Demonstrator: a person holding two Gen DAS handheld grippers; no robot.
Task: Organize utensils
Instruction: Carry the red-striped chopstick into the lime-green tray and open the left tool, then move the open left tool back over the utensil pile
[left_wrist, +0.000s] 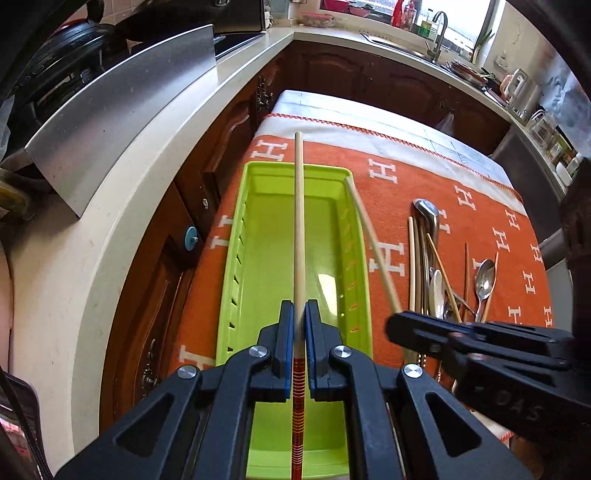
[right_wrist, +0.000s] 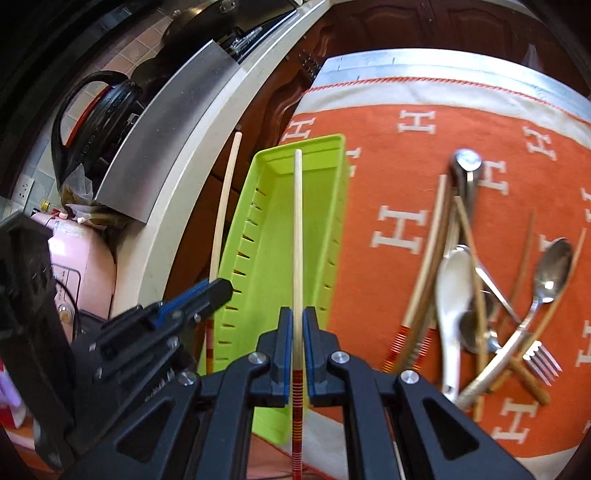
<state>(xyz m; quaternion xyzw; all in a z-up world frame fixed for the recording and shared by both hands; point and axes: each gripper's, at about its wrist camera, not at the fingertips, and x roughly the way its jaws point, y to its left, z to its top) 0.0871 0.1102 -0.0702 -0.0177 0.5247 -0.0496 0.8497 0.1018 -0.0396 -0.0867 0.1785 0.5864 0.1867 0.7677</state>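
My left gripper (left_wrist: 300, 311) is shut on a pale chopstick (left_wrist: 299, 221) with a red-striped end, held lengthwise over the lime green tray (left_wrist: 266, 240). My right gripper (right_wrist: 297, 314) is shut on a matching chopstick (right_wrist: 297, 221), which points along the tray (right_wrist: 271, 236) from above. In the left wrist view the right gripper (left_wrist: 397, 321) hangs just right of the tray, and its chopstick (left_wrist: 369, 240) slants over the tray's right rim. The left gripper (right_wrist: 219, 290) shows at the tray's left side in the right wrist view. A pile of spoons, chopsticks and a fork (right_wrist: 480, 295) lies on the orange cloth (right_wrist: 424, 140).
The cloth covers a small table between dark wooden cabinets (left_wrist: 229, 155). A pale countertop (left_wrist: 122, 206) with a steel panel (left_wrist: 122, 107) runs along the left. A black kettle (right_wrist: 99, 122) and a pink appliance (right_wrist: 81, 258) stand there. A sink with a tap (left_wrist: 439, 33) is at the back.
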